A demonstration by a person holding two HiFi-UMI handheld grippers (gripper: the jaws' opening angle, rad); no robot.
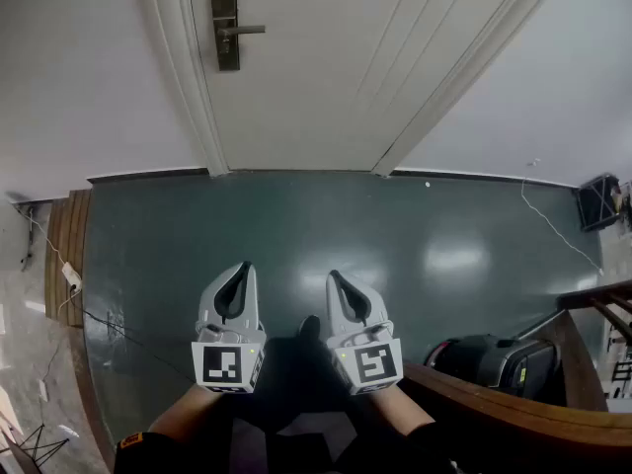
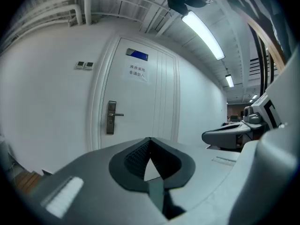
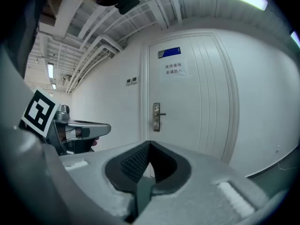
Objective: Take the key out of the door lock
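Observation:
The white door [image 1: 326, 67] stands shut across the dark floor, some way off. Its metal lock plate with a lever handle [image 1: 225, 30] sits near the door's left edge and also shows as the lock plate [image 2: 111, 117] and the lock plate [image 3: 156, 116]. A key is too small to make out in any view. My left gripper [image 1: 246, 267] and right gripper [image 1: 335, 276] are held side by side low over the floor, far from the lock. Both point at the door. The left gripper [image 2: 150, 140] is shut with its tips together and nothing between them, and so is the right gripper [image 3: 150, 145].
A dark green floor [image 1: 326, 235] lies between me and the door. A black wheeled thing [image 1: 494, 361] and a curved wooden rail [image 1: 513, 413] are at the lower right. Cables and a socket strip [image 1: 71, 277] lie at the left. A paper sign [image 3: 172, 69] hangs on the door.

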